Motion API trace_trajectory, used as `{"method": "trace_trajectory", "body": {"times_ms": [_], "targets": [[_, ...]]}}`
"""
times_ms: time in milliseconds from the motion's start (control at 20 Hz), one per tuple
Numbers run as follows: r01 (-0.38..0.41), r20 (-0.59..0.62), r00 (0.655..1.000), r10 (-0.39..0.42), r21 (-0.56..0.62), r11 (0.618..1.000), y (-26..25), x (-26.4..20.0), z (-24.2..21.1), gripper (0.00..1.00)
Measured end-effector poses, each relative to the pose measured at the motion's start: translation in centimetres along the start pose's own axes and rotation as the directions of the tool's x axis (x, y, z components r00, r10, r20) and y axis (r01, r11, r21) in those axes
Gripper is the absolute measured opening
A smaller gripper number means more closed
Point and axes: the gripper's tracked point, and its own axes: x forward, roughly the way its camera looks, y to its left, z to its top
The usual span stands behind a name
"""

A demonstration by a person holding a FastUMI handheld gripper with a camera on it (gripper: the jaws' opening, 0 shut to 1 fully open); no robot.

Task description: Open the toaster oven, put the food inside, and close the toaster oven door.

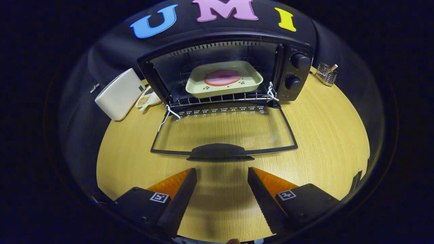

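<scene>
A black toaster oven (291, 73) stands at the back of the wooden table with its glass door (223, 130) folded down flat toward me. Inside, on the wire rack (220, 99), rests a cream tray (252, 83) carrying a round pink slice of food (222, 77). The door's dark handle (219, 152) lies just ahead of my fingertips. My gripper (222, 173) is open, with nothing between its fingers, hovering over the bare table short of the handle.
A white box (118, 94) and a small dish of grains (145, 98) sit left of the oven. A wire holder (326, 74) stands to the oven's right. Two knobs (299, 61) face front on the oven's right panel. The wooden table (325, 135) spreads either side of the door.
</scene>
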Motion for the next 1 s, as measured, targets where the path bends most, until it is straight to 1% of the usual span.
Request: {"method": "trace_trajectory", "body": {"times_ms": [200, 250, 350, 650, 1000], "targets": [[0.049, -0.009, 0.999, -0.049, 0.024, 0.998, -0.5, 2.3, 0.3, 0.99], [0.056, -0.026, 0.998, -0.055, 0.025, 0.998, -0.5, 2.5, 0.0, 0.99], [0.067, -0.009, 0.998, -0.067, -0.001, 0.998, -0.6, 2.5, 0.3, 0.99], [0.047, 0.082, 0.996, -0.047, 0.003, 0.999, -0.3, 0.1, 1.5, 0.99], [0.027, 0.190, 0.981, -0.034, 0.037, 0.999, 0.1, -3.0, 3.8, 0.99]]}}
